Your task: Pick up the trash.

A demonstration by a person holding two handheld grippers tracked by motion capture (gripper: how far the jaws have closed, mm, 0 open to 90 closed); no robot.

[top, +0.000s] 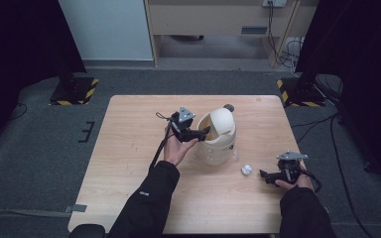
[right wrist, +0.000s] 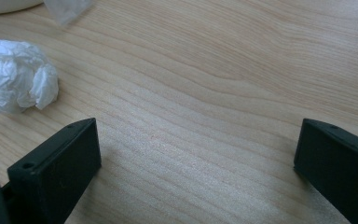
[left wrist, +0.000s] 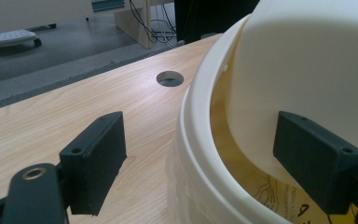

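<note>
Two grippers, one bin, one paper wad

Left gripper [left wrist: 200, 158] spread, its jaws straddling the rim of the white swing-lid bin [top: 218, 136] mid-worktop [top: 129, 148]. Right gripper [right wrist: 196, 172] spread wide, low over bare wood, near the crumpled paper ball [right wrist: 16, 74].

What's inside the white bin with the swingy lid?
Through the tipped lid of the bin, a yellowish inner wall with dark printed marks shows. The bottom is covered, so its contents cannot be seen.
</note>
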